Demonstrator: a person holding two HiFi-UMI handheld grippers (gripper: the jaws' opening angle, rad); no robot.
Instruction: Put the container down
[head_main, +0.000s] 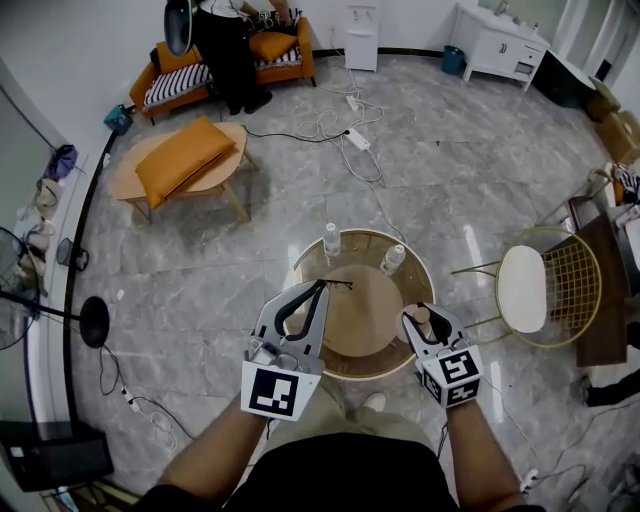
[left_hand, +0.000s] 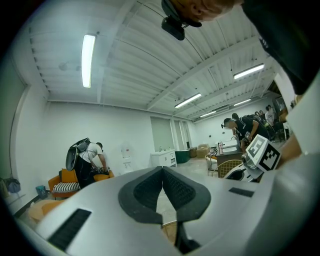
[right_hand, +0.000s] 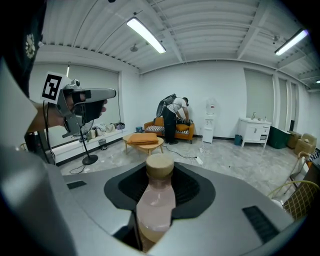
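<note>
Right gripper (right_hand: 161, 186) is clamped on the container (right_hand: 156, 202), a small bottle of pale pink stuff with a tan cap, held upright dead centre in the right gripper view. In the head view it's lower right of centre, over the round table's (head_main: 365, 310) right edge. Left gripper (left_hand: 162, 172) has its tips pressed together on nothing, just left of centre.

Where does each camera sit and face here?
Head view: on the person's head, steeply down at the round table; forearms, left tool, right tool show.
Left gripper view: on the left tool, facing along its shut jaws into the room; right tool at right.
Right gripper view: on the right tool, facing along jaws clamping a bottle; left tool upper left.
Shared: both gripper views show the orange sofa.
</note>
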